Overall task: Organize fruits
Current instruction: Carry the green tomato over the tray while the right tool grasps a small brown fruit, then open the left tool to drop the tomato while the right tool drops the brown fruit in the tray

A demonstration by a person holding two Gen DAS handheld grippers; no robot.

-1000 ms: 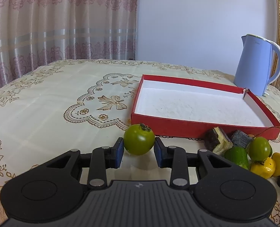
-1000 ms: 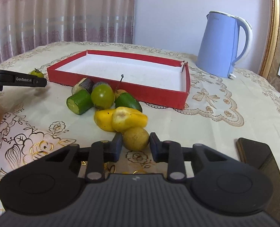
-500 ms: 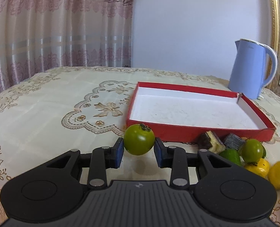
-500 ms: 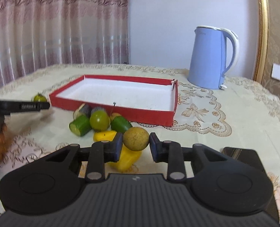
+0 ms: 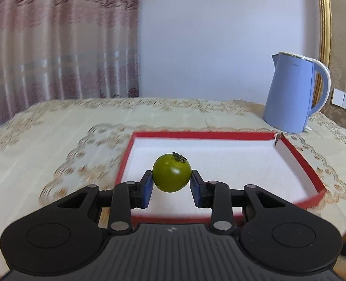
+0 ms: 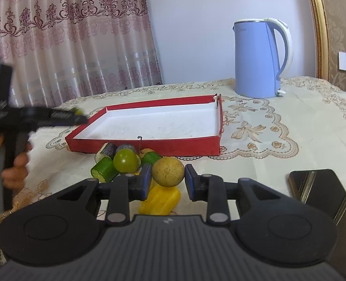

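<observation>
My left gripper (image 5: 171, 182) is shut on a green tomato (image 5: 171, 172) and holds it in the air above the near left part of the red tray (image 5: 299, 154), whose white inside holds nothing. My right gripper (image 6: 168, 179) is shut on a round tan fruit (image 6: 168, 172), lifted above the fruit pile. The pile lies in front of the red tray (image 6: 145, 144): a green tomato (image 6: 125, 160), cut cucumber pieces (image 6: 104, 169) and a yellow pepper (image 6: 161, 199). The left gripper (image 6: 56, 117) shows blurred at the tray's left corner.
A blue electric kettle (image 5: 292, 96) stands behind the tray's far right corner; it also shows in the right wrist view (image 6: 258, 58). A dark phone (image 6: 322, 194) lies on the tablecloth at the right. Curtains hang behind the table.
Both grippers have risen off the table with their fruit. The left one has carried the green tomato forward over the tray's near edge. The right one has lifted the tan fruit above the pile.
</observation>
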